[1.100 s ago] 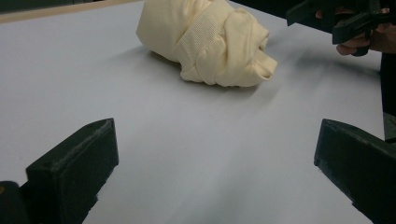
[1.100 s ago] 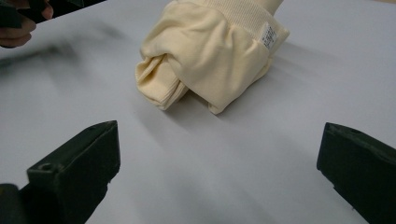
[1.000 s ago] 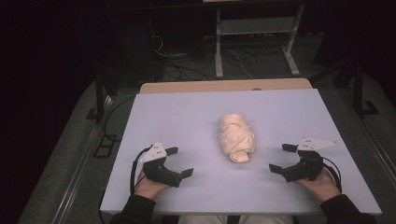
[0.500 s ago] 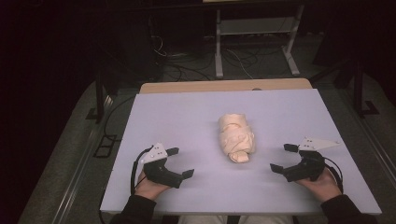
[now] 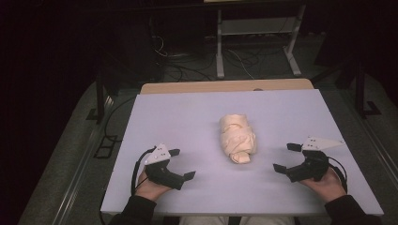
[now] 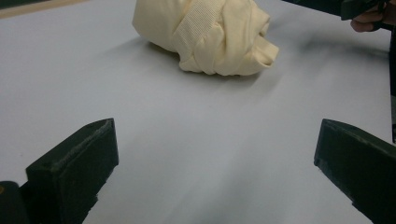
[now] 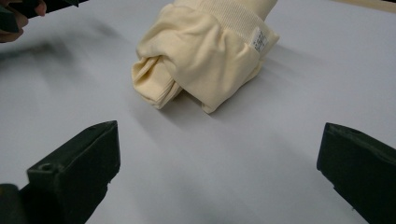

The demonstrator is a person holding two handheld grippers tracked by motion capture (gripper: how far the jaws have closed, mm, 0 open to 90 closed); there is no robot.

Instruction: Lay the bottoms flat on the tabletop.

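Almost nothing has moved since a moment ago: the left hand-held gripper (image 5: 182, 164) and right hand-held gripper (image 5: 285, 157) still wait wide open and empty on either side of the cream bundle of cloth (image 5: 237, 138), so grabbing it has not started.

I see a pale lilac table top (image 5: 187, 117) with a wooden strip (image 5: 225, 86) along its far edge. One thing lies directly on it — a cream cloth bundle (image 5: 238, 138), rolled and knotted, near the middle, its ribbed cuff showing.
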